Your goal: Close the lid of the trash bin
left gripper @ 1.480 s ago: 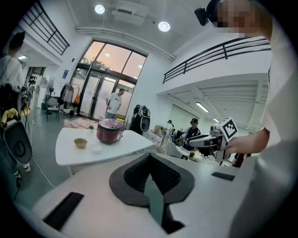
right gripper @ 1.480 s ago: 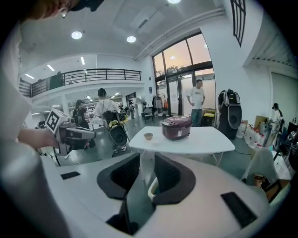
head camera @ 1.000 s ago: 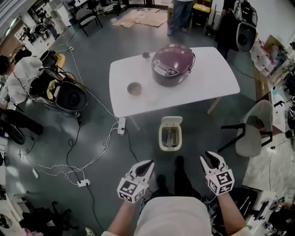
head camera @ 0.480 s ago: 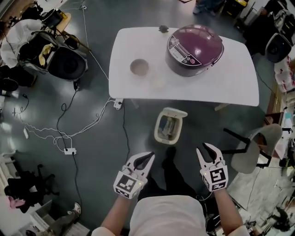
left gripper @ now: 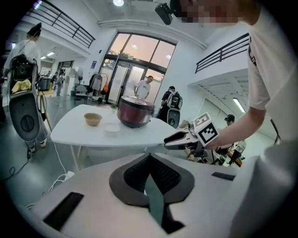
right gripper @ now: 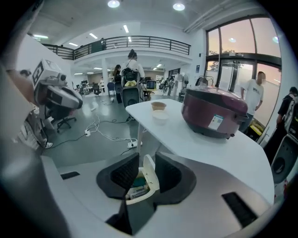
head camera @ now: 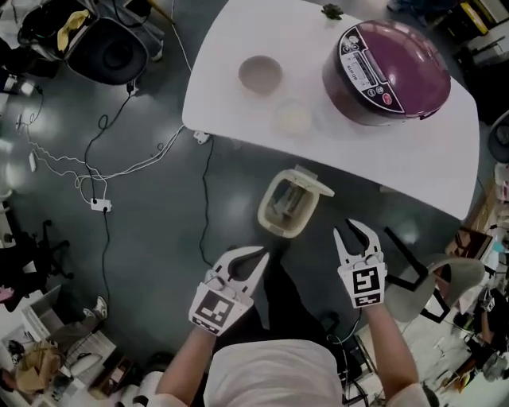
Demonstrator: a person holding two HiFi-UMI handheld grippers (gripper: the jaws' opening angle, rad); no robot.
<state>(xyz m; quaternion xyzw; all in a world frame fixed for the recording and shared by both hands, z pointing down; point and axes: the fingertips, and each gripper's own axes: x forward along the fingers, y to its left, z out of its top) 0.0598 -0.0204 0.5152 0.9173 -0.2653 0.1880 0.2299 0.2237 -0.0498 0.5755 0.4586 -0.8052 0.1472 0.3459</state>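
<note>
Right gripper (head camera: 355,233), jaws apart and empty, hovers just right of the open trash bin (head camera: 274,219) on the floor near the white table (head camera: 231,119); left gripper (head camera: 258,256) is closed on nothing. Best reach behind the raised lid (head camera: 314,184) and tip it gently nearward and down

Head view dim, greyish: dark floor (head camera: 151,238) w/ faint sheen, white table (head camera: 227,111) brightest, shadows soft, trash bin (head camera: 280,230) in focus. Gripper views brighter: ceiling lamps (right gripper: 114,3) overhead, warm daylight thru tall windows (left gripper: 139,51). Both w/ heavy fisheye bend + black vignette at corners, nearest parts slightly soft.
</note>
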